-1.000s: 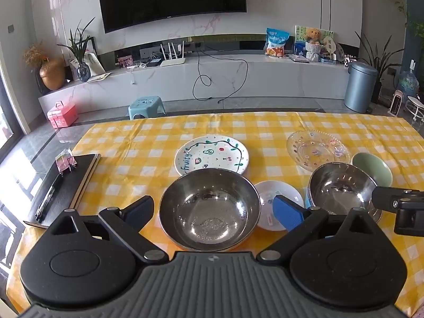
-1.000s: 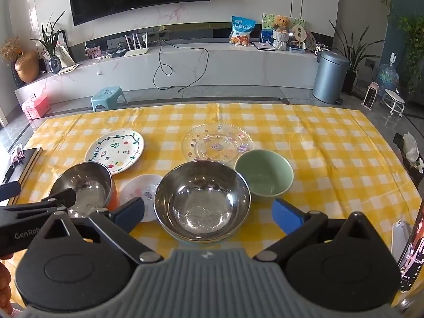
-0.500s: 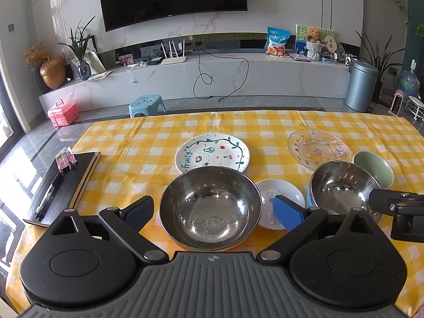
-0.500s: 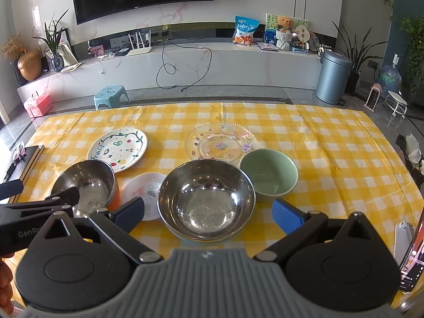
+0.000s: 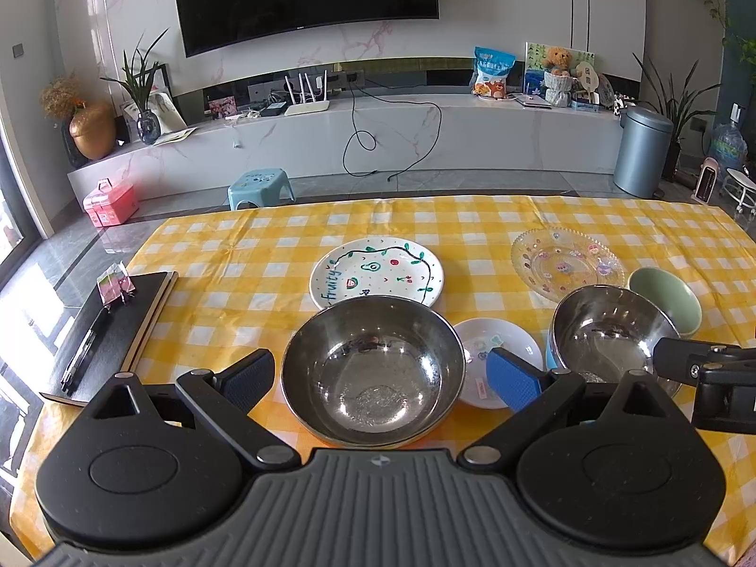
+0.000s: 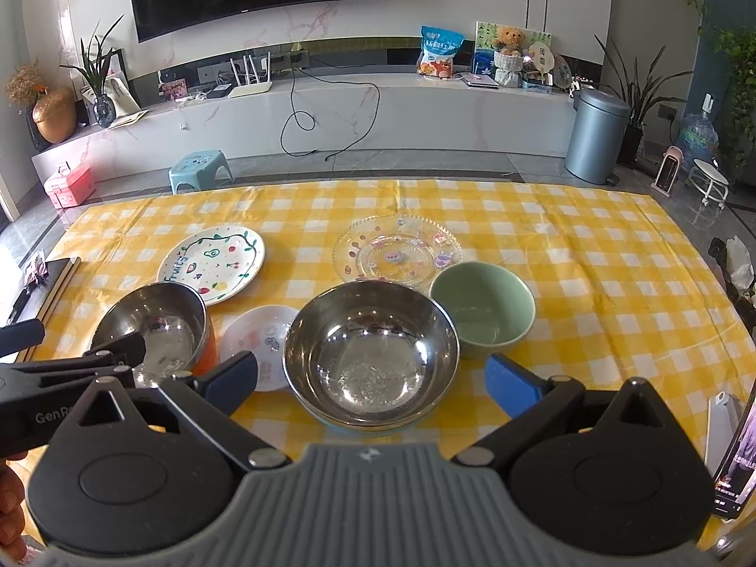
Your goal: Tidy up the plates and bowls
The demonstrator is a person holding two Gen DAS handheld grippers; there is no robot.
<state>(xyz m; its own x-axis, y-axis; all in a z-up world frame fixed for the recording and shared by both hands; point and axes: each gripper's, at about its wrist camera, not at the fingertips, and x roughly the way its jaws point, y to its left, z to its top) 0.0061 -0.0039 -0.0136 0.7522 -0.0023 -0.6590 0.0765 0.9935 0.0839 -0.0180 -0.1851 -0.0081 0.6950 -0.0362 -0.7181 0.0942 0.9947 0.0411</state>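
Left wrist view: left gripper (image 5: 380, 373) has risen slightly, jaws spread around steel bowl (image 5: 373, 368); right gripper (image 6: 371, 375) likewise spread; nothing grasped yet.

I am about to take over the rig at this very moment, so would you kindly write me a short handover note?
Left gripper: open, empty, fingers either side of the orange-sided steel bowl.
Right gripper: open, empty, flanking the blue-sided steel bowl.
On the yellow checked tablecloth: painted fruit plate, clear glass plate, small white saucer between the steel bowls, green bowl beside the blue-sided one.
Done: nothing stacked.
Left: nest the bowls, stack the plates.
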